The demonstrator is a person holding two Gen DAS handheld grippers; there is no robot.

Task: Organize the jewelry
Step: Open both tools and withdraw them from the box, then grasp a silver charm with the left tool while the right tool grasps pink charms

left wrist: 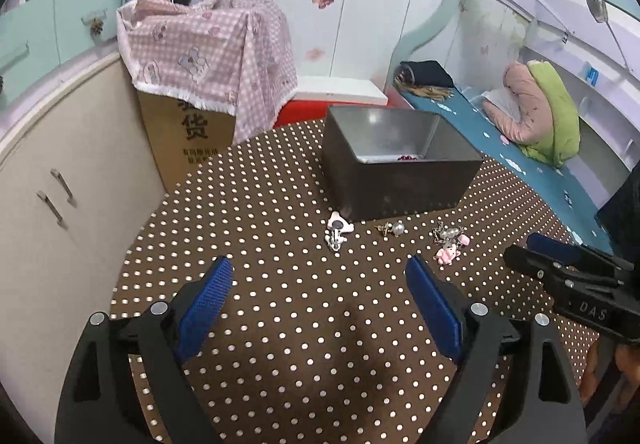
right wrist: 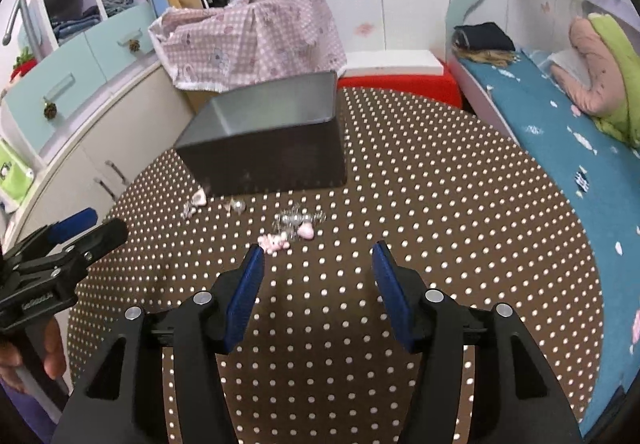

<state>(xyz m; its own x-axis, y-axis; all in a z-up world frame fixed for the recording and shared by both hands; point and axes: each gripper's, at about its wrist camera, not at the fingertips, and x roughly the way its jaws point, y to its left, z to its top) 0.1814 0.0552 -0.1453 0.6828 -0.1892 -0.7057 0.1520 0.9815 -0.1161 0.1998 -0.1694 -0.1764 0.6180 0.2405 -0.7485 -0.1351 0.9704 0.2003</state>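
Observation:
A grey metal box (left wrist: 400,172) stands on the round brown dotted table (left wrist: 280,324), with a pink item inside (left wrist: 407,157). In front of it lie a pink-and-silver piece (left wrist: 338,230), a pearl earring (left wrist: 394,229), and a pearl-and-pink cluster (left wrist: 449,242). My left gripper (left wrist: 320,272) is open and empty, short of the pieces. My right gripper (right wrist: 318,256) is open and empty, just short of the pink cluster (right wrist: 274,242); the box (right wrist: 268,148) is beyond it. Each gripper also shows in the other's view, the right (left wrist: 560,264) and the left (right wrist: 80,232).
A cardboard box (left wrist: 188,132) under a pink checked cloth (left wrist: 208,44) stands behind the table on the left, beside cream cabinets (left wrist: 60,184). A red stool with a white top (left wrist: 336,96) is behind. A bed with blue sheet (left wrist: 520,148) runs along the right.

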